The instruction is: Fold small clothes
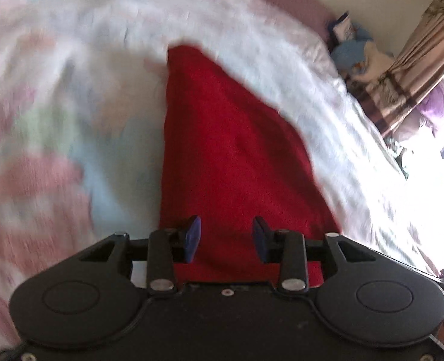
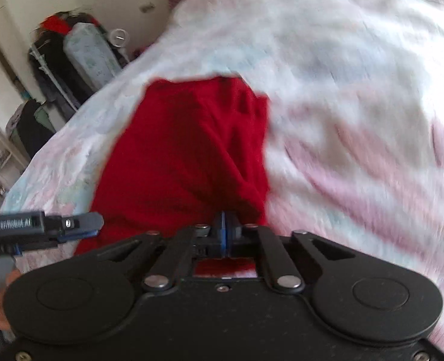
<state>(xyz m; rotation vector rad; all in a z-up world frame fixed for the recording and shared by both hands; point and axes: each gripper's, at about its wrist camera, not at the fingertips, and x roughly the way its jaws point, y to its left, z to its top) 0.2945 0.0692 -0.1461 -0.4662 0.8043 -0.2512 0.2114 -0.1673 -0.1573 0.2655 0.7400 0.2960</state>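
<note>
red knit cloth [image 2: 179,156] on pastel bedsheet [image 2: 357,105]: right gripper [image 2: 224,231] pinches its edge, left gripper [image 1: 226,236] spread, empty. carry edge over evenly.

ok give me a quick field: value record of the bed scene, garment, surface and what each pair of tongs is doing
garment: red cloth, partly spread, creased on one side
surface: pale patterned bedsheet
left tongs: open above the red cloth, nothing between the blue pads
right tongs: shut at the cloth's near edge; whether cloth is pinched cannot be told
image quality: both views blurred
</note>
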